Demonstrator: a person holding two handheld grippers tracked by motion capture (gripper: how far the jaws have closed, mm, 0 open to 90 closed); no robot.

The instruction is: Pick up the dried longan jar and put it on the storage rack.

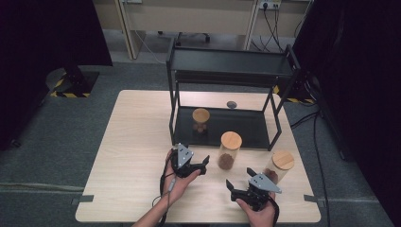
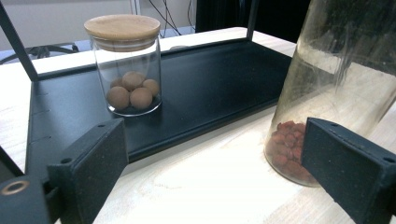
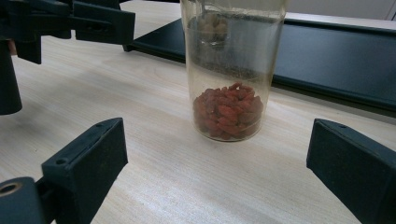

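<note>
Three glass jars with round wooden lids, set on and around a pale wooden table (image 1: 127, 142). Middle jar (image 1: 230, 150) upright on the tabletop just in front of a black metal shelf rack (image 1: 227, 71), holding a low heap of small red dried berries (image 3: 229, 112) at its bottom. Same jar seen close in both gripper views, tall and clear, lid cut off by the upper edge. Second jar (image 1: 201, 120) shorter, standing on the rack's black bottom tray (image 2: 210, 88), with a few round brown balls (image 2: 132, 90) inside. Third jar (image 1: 280, 165) on the tabletop at the far right, close behind the right gripper, contents hard to make out.

Left gripper (image 1: 205, 165) held low over the table just left of the berry jar, jaws spread wide and pointing toward it, nothing between them; one jaw near the jar's base in its own view, contact not clear. Left hand (image 1: 177, 182) wrapped around the grip from below, cable trailing back toward the forearm.

Right gripper (image 1: 239, 178) held near the front edge of the table, to the right of the left one, jaws also spread wide and empty, aimed up and left at the berry jar, which stands apart from both jaws with bare wood between. Right hand (image 1: 260, 210) beneath it.

Small dark round object (image 1: 231, 104) lying on the table behind the rack.
</note>
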